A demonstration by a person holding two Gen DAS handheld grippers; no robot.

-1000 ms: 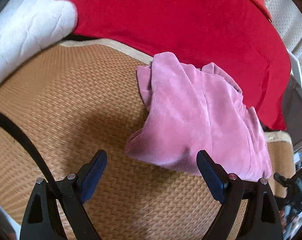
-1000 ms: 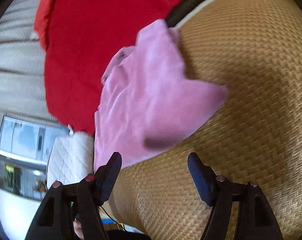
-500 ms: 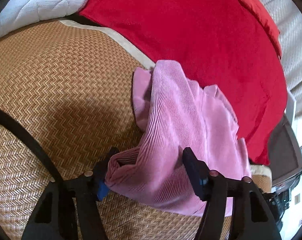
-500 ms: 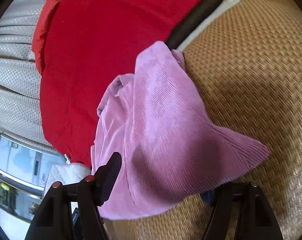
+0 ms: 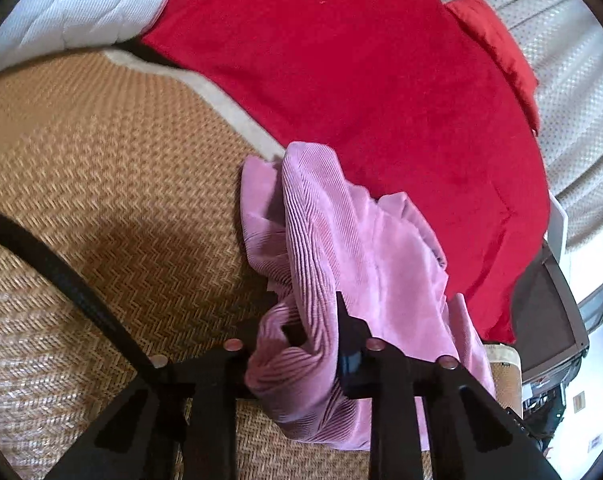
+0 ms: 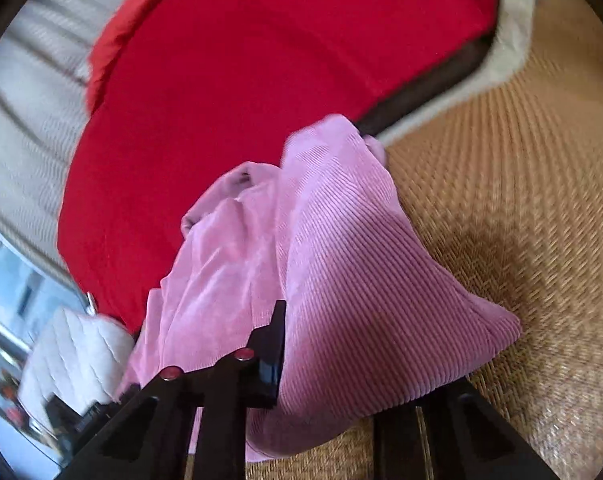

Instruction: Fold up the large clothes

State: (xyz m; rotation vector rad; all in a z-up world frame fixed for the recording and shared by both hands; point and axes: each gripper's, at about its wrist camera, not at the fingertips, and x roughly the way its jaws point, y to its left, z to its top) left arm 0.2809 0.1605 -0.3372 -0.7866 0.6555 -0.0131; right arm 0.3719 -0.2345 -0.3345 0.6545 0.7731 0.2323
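A woven mat [image 5: 101, 184] carries the pink garment [image 5: 365, 240], stretching away from both claws; left claw [image 5: 297, 332] and right claw [image 6: 341, 344] are closing on its near edge.

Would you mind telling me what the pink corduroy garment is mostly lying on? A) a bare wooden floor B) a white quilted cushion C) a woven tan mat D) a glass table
C: the pink corduroy garment lies bunched on the woven tan mat, its far edge reaching the red cloth behind.
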